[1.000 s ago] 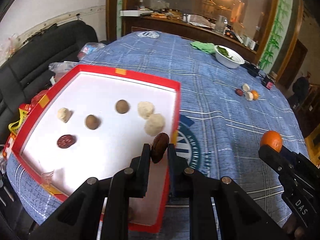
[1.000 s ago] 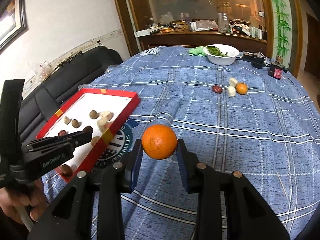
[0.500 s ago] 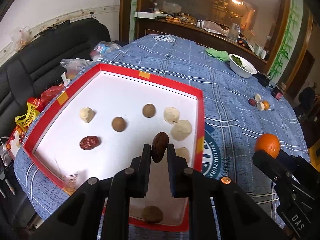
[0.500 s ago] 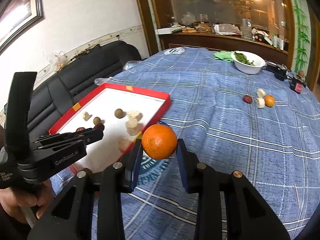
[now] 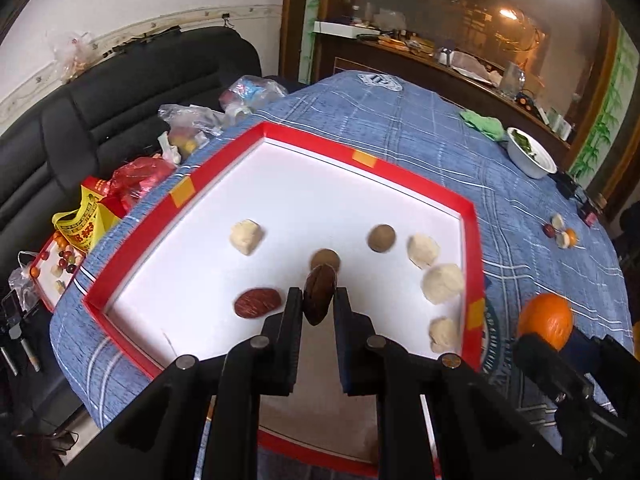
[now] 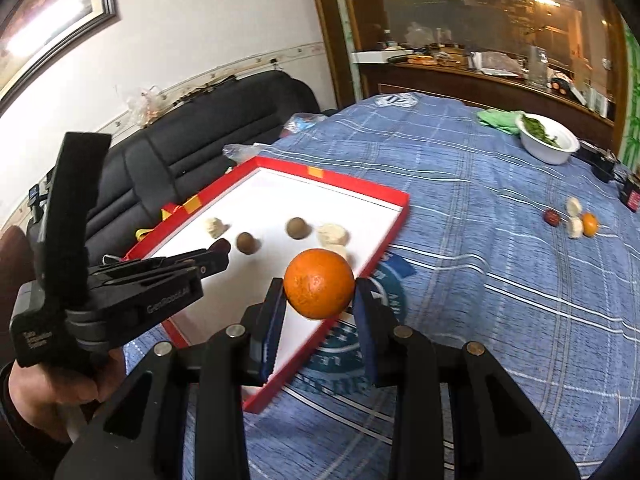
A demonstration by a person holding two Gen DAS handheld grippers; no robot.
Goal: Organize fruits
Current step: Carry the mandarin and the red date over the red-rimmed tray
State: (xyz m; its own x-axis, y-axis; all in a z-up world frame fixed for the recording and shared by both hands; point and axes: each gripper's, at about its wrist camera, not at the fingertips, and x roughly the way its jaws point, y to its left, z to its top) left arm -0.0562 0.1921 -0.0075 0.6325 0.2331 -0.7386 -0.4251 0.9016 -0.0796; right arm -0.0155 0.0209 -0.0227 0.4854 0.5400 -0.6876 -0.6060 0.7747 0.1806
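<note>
Over the white floor of the red-rimmed tray point(image 5: 424, 184), the left gripper point(image 5: 318, 312) pinches a dark brown date point(image 5: 319, 293) between its narrow-set fingertips. The date stands on end, its long axis running up and away from the camera, and its lower tip is hidden between the fingers. Whether it touches the tray floor cannot be told. Just left of it lies a red jujube point(image 5: 257, 303), lengthwise across the view. Farther left sits a pale lump point(image 5: 246, 236); behind the date, a round brown fruit point(image 5: 325, 259) is partly covered by it, and a second brown ball point(image 5: 381, 237) rests to the right. Three more pale lumps line the tray's right side, the nearest point(image 5: 443, 333) half cut off by a gripper arm. The tray's near edge is hidden under the gripper body.

To the right, the right gripper point(image 6: 319, 300) clamps an orange point(image 6: 319, 283), held above the tray's right rim and the blue plaid tablecloth point(image 6: 500, 280). The orange's underside is out of sight.

Far right on the cloth, well apart, sits a small cluster of fruit point(image 6: 573, 219), too small to name surely, and a white bowl point(image 6: 549, 145) of greens.
</note>
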